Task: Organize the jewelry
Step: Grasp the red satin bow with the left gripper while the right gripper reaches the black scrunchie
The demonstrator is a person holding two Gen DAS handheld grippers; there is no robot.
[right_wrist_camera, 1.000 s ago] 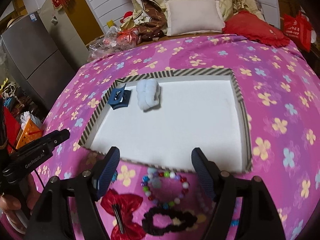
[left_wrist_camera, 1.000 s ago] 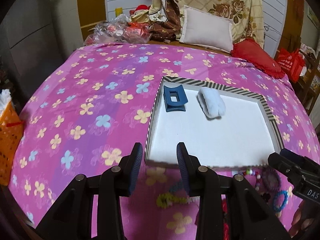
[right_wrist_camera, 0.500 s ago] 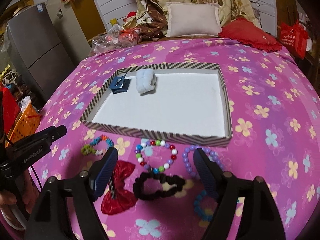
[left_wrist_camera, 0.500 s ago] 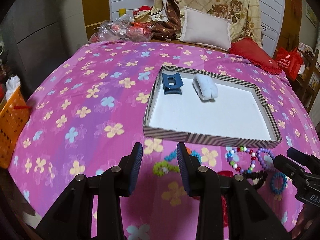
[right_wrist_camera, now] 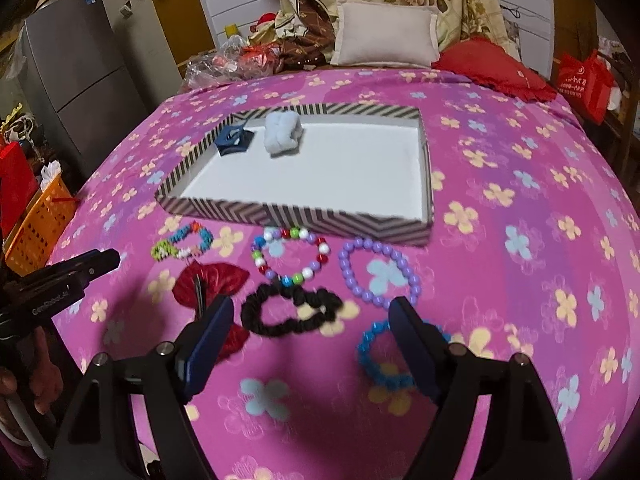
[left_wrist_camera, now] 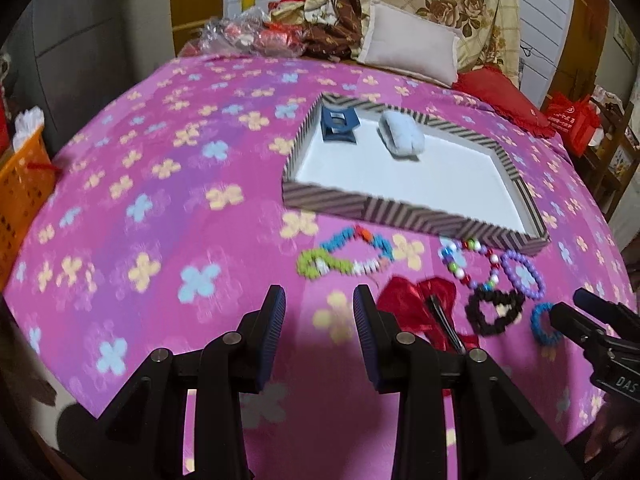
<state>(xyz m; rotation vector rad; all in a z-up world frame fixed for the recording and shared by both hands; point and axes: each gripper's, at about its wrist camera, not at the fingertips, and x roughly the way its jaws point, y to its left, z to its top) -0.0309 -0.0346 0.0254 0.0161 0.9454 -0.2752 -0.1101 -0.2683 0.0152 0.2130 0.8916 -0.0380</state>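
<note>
A striped tray [right_wrist_camera: 296, 216] [left_wrist_camera: 400, 212] on the pink flowered bedspread holds a dark blue hair claw [right_wrist_camera: 234, 140] [left_wrist_camera: 338, 124] and a pale blue scrunchie [right_wrist_camera: 283, 134] [left_wrist_camera: 401, 140]. In front of the tray lie a multicolour chip bracelet [right_wrist_camera: 184, 242] [left_wrist_camera: 346, 254], a bead bracelet [right_wrist_camera: 292, 254], a purple bead bracelet [right_wrist_camera: 380, 272], a black scrunchie [right_wrist_camera: 292, 312] [left_wrist_camera: 494, 310], a red bow clip [right_wrist_camera: 210, 282] [left_wrist_camera: 420, 304] and a blue bracelet [right_wrist_camera: 384, 360]. My right gripper [right_wrist_camera: 310, 344] is open wide above the black scrunchie. My left gripper [left_wrist_camera: 319, 334] is open, empty, left of the bow.
An orange basket [right_wrist_camera: 38, 224] stands off the bed's left edge. A pillow [right_wrist_camera: 386, 34], red cushion [right_wrist_camera: 494, 66] and plastic bags [right_wrist_camera: 224, 64] lie at the far end. A grey fridge [right_wrist_camera: 84, 80] stands at left. A red bag [right_wrist_camera: 584, 80] sits at right.
Both grippers have pulled back and up from the tray toward the bed's near edge. The loose bracelets, bow and scrunchie now show in front of them. Jaw openings are unchanged.
</note>
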